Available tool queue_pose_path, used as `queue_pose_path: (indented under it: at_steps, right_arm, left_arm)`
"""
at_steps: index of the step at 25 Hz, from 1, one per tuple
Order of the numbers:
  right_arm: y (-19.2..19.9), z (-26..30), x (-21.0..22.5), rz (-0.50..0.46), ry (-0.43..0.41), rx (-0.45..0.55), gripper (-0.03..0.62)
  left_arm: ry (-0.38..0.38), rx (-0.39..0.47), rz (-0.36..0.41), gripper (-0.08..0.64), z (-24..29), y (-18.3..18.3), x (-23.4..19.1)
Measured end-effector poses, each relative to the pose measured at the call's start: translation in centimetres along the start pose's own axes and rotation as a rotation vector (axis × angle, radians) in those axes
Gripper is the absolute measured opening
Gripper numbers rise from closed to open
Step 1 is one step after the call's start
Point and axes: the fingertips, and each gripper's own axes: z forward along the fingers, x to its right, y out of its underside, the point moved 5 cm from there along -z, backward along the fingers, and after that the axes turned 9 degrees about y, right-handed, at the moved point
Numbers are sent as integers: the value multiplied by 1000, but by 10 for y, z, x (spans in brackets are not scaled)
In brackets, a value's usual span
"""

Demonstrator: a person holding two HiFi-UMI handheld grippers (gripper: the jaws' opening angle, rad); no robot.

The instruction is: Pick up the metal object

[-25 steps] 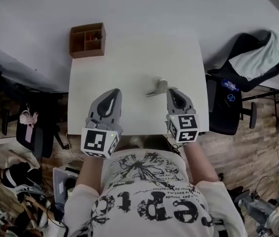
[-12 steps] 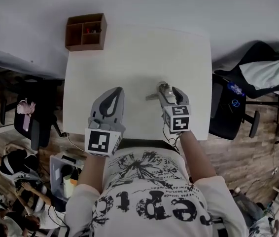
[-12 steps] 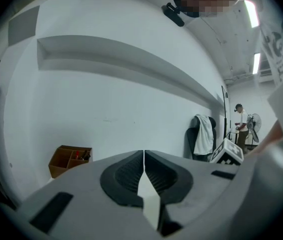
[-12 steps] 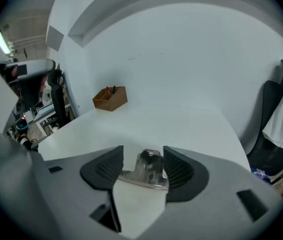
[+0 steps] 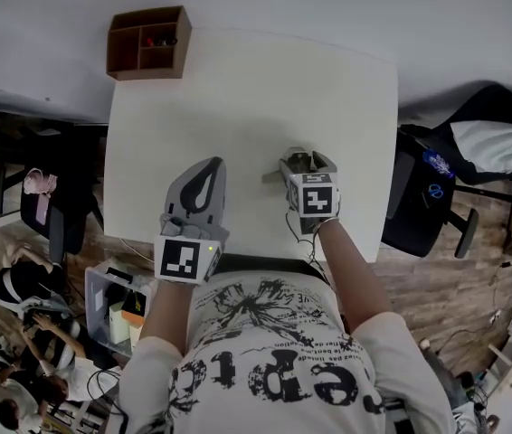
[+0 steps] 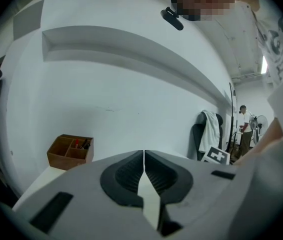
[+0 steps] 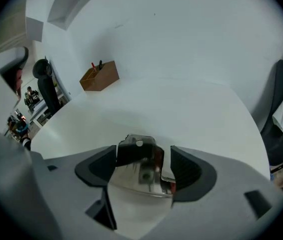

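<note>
Head view, going across the white table (image 5: 247,89): up at the 11 o'clock corner sits a little wooden desk organizer (image 5: 147,42) with open compartments. One of them holds a red pen and a dark one, though they're too small to say more.

Down toward 7 o'clock, near the person's edge of the table, is the left gripper (image 5: 207,168). It points to 12 o'clock, well apart from the organizer. In the left gripper view its jaws are pressed together with nothing between them (image 6: 144,153), and the organizer (image 6: 70,151) shows off at 9 o'clock against the wall.

Then the part that matters: the metal object (image 5: 298,158) lies on the table at roughly 4 o'clock from the centre, a shiny bent bracket-type thing with a hole in it. The right gripper (image 5: 308,165) is right over it. In the right gripper view the jaws are opening up wide (image 7: 142,154), with the metal object (image 7: 140,171) sitting between the pads, and there's a visible gap on the 3 o'clock side. It looks like it rests on the table rather than being squeezed.

Off the table at 3 o'clock there's a dark office chair (image 5: 414,206).
</note>
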Motion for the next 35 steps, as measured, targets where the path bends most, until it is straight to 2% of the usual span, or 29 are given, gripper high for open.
queue_pose_path:
  at_steps: [6, 18, 21, 26, 32, 35]
  right_arm:
    - [0, 9, 0, 23, 4, -108, 287]
    - [3, -1, -2, 6, 29, -97, 282]
    - [-8, -16, -2, 21, 36, -39, 282]
    - [-42, -53, -1, 6, 38, 123, 282]
    - [-82, -110, 5, 4, 52, 327, 282]
    - [-104, -143, 4, -8, 50, 436, 282]
  left_arm:
    - [6, -22, -10, 12, 9, 8, 4]
    - [4, -35, 5, 12, -2, 5, 1]
    - [1, -8, 44, 12, -5, -1, -2]
    - [7, -1, 55, 12, -11, -19, -3]
    - [-4, 120, 127, 12, -19, -45, -4]
    - [-10, 137, 140, 12, -24, -61, -3]
